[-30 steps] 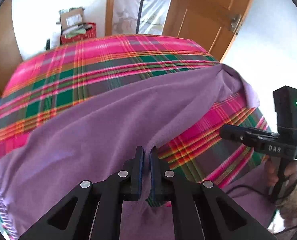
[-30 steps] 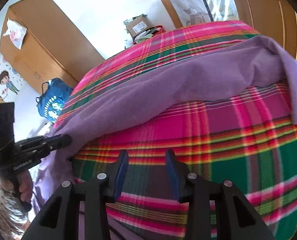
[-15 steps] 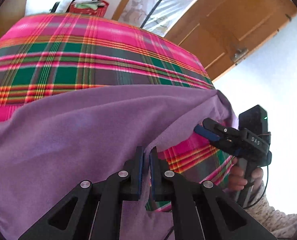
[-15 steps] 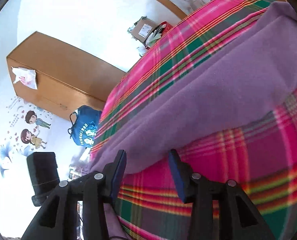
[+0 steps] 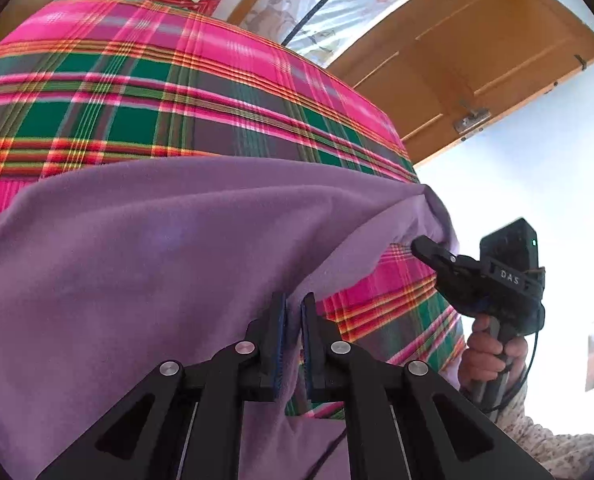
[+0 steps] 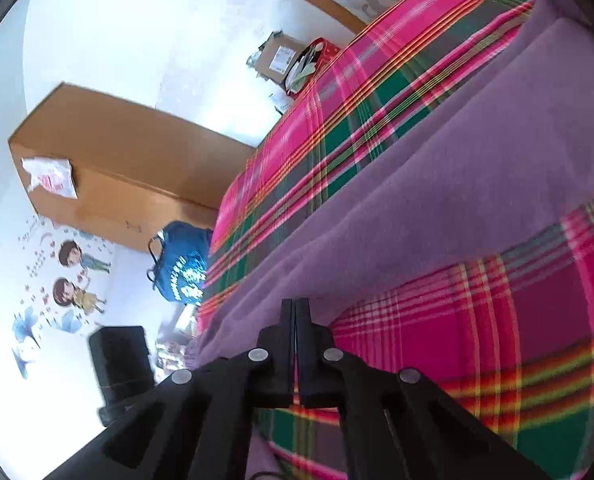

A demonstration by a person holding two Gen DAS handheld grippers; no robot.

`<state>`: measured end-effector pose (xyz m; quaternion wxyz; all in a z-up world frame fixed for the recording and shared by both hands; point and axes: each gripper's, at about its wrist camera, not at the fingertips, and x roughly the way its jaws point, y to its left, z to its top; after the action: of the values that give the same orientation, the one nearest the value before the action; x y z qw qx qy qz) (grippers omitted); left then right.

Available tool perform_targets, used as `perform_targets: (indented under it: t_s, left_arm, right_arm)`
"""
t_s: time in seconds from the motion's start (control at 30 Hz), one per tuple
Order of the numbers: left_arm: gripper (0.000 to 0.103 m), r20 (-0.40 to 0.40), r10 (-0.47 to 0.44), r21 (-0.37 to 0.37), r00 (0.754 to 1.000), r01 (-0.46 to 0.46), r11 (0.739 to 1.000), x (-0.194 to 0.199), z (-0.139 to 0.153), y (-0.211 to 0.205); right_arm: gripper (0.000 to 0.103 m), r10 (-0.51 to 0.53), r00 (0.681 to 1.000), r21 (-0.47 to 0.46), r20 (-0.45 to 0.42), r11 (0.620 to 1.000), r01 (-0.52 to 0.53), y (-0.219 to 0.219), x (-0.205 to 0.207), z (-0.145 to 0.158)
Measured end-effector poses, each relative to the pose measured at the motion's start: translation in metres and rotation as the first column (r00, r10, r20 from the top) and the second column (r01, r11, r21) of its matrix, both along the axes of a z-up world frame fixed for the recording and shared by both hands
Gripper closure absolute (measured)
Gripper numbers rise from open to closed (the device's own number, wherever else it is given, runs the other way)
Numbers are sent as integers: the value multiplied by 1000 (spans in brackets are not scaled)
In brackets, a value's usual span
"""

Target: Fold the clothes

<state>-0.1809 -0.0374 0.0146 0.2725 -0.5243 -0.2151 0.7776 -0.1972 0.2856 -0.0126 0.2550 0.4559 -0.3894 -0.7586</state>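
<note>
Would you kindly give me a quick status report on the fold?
Left hand-held gripper shut on purple garment edge. Right hand-held gripper shut on the same edge. Garment spread over plaid bedcover. Nothing in the way.

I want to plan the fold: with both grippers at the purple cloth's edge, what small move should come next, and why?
Probably lift both together and carry the edge across. The left gripper and the right gripper are each shut on the purple cloth, whose rest lies spread on the plaid cover.

Home bedroom: my view shows plaid-covered bed (image 5: pixel 177 112), wooden door (image 5: pixel 477 64), wardrobe (image 6: pixel 109 160), cartoon wall stickers (image 6: pixel 73 276).
</note>
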Motion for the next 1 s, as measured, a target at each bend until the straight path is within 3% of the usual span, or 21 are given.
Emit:
perform_targets:
  t_s: [0.07, 0.2, 0.33, 0.43, 0.5, 0.67, 0.8, 1.0]
  left_arm:
    - [87, 2, -11, 5, 1000, 11, 1000, 2, -1, 1]
    - [87, 12, -13, -2, 1000, 13, 1000, 3, -4, 2]
    - [87, 16, 4, -1, 1000, -4, 1000, 1, -5, -2]
    - [89, 15, 23, 2, 1000, -23, 1000, -1, -6, -4]
    - [91, 15, 36, 4, 999, -36, 999, -2, -6, -6]
    - [93, 25, 54, 13, 998, -55, 998, -6, -11, -11]
    - [93, 36, 67, 15, 997, -68, 998, -9, -17, -12]
    - [93, 53, 71, 25, 996, -73, 997, -12, -26, -13]
  right_arm:
    - [102, -35, 999, 10, 6, 999, 35, 9, 8, 8]
    - [102, -69, 998, 42, 11, 997, 69, 25, 20, 14]
    - [99, 20, 999, 44, 42, 999, -22, 6, 19, 1]
    - [81, 134, 990, 49, 54, 989, -136, -23, 16, -7]
    - [79, 185, 981, 31, 54, 982, -187, -37, 13, -10]
    - [66, 172, 984, 29, 48, 984, -173, -50, 3, -10]
    - [66, 159, 983, 32, 92, 986, -162, -53, -3, -21]
    - [65, 145, 986, -26, 76, 989, -143, -54, -6, -25]
